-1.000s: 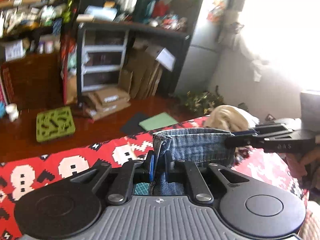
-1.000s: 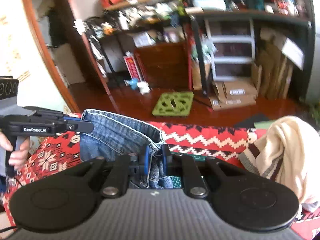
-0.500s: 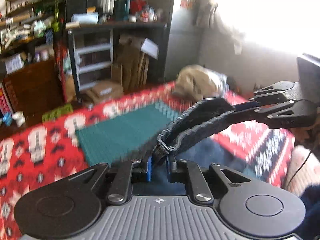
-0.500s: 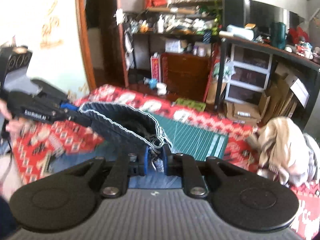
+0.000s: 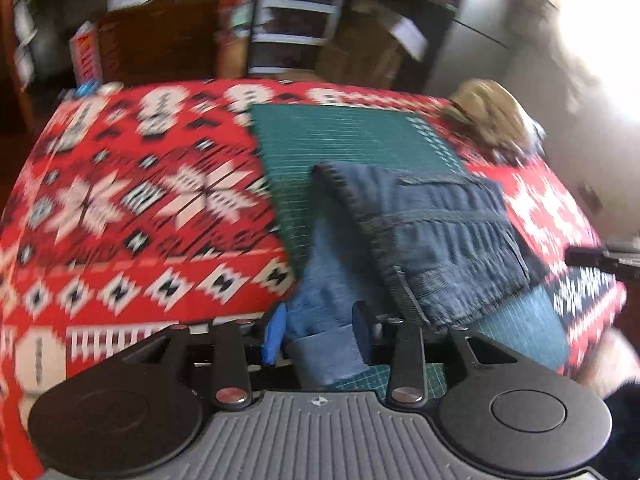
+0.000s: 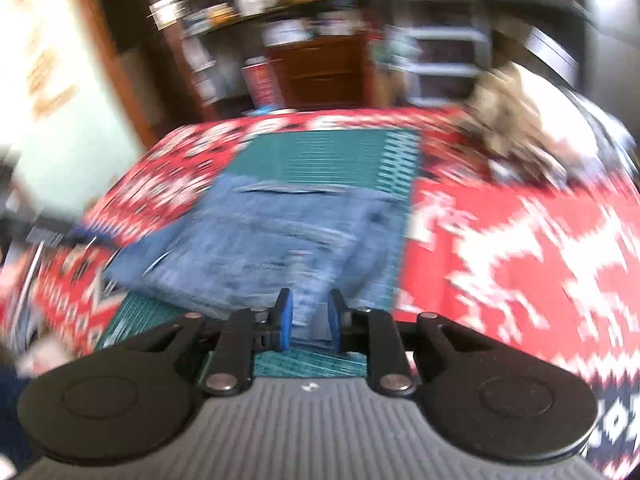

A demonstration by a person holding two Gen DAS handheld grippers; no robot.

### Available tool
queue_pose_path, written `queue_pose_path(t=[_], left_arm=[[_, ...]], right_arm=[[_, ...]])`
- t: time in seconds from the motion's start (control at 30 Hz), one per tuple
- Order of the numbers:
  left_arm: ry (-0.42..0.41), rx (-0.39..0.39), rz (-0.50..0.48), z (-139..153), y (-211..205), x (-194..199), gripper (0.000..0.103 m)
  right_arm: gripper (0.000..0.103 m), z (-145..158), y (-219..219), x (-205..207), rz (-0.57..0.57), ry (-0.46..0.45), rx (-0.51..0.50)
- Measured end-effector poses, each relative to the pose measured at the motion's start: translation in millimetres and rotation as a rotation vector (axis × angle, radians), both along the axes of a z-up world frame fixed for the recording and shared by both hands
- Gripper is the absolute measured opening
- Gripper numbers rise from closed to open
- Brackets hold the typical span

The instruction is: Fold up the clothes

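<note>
Left wrist view shows the jeans [image 5: 420,240] lying on the green cutting mat [image 5: 340,136] straight ahead of the left gripper [image 5: 320,332], with a darker, waistband-like panel doubled over the paler denim beneath it, so at least one fold appears to be in place. The left gripper's jaws stand well apart, and a cuffed strip of pale denim lies between them without being pinched. From the right wrist view the same jeans [image 6: 280,240] spread out just ahead of the right gripper [image 6: 310,324], whose jaws are parted more narrowly around another strip of denim; motion blur hides whether the pads touch the cloth, though they look apart from it. The bundle is doubled but still broad, with loose pale fabric trailing toward both grippers, so I judge the garment partly folded, with a further fold or some tidying of the near edge likely left. A crumpled cream garment [image 5: 488,116] sits far ahead and to the right on the red patterned blanket [image 5: 120,200], apparently unfolded, which suggests more clothing remains.
</note>
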State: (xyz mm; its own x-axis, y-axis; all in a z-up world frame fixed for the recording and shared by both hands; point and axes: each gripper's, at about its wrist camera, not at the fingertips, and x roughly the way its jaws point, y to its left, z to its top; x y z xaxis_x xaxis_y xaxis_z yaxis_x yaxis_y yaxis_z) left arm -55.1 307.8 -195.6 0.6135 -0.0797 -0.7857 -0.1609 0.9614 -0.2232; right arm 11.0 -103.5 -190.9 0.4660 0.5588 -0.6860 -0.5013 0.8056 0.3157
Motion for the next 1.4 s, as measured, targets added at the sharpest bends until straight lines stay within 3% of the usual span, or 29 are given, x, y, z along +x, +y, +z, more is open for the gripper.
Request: queue_pose_path(t=[0.17, 0.37, 0.47, 0.6, 0.67, 0.7, 0.83, 0.93, 1.27, 1.4], left_arm=[[0.015, -0.145, 0.136, -14, 20, -2, 0.043], [0.041, -0.272, 0.219, -25, 31, -3, 0.046], [0.073, -0.263, 0.227, -32, 29, -2, 0.046], [0.07, -0.296, 0.205, -39, 24, -2, 0.045], [0.064, -0.281, 0.198, -41, 20, 0, 0.038], [0.061, -0.277, 0.192, -41, 18, 1, 0.025], [0.047, -0.229, 0.169, -33, 8, 1, 0.016], [0.038, -0.23, 0.164, -24, 7, -6, 0.01], [0.082, -0.261, 0.145, -25, -23, -63, 0.01], [0.062, -0.212, 0.184, -21, -28, -84, 0.012]], right_arm=[[0.026, -28, -31, 34, -0.183, 0.171, 0.159], [0.03, -53, -21, 51, -0.216, 0.277, 0.197], [0.029, -66, -15, 59, -0.229, 0.328, 0.211], [0.027, -66, -11, 56, -0.217, 0.322, 0.192], [0.018, -64, -8, 55, -0.206, 0.306, 0.156], [0.016, -63, -6, 53, -0.201, 0.297, 0.147], [0.014, -52, 3, 47, -0.168, 0.258, 0.088], [0.014, -45, -1, 44, -0.153, 0.276, 0.1], [0.014, -37, -29, -3, -0.091, 0.344, 0.063], [0.015, -39, -43, -24, -0.098, 0.365, 0.078]])
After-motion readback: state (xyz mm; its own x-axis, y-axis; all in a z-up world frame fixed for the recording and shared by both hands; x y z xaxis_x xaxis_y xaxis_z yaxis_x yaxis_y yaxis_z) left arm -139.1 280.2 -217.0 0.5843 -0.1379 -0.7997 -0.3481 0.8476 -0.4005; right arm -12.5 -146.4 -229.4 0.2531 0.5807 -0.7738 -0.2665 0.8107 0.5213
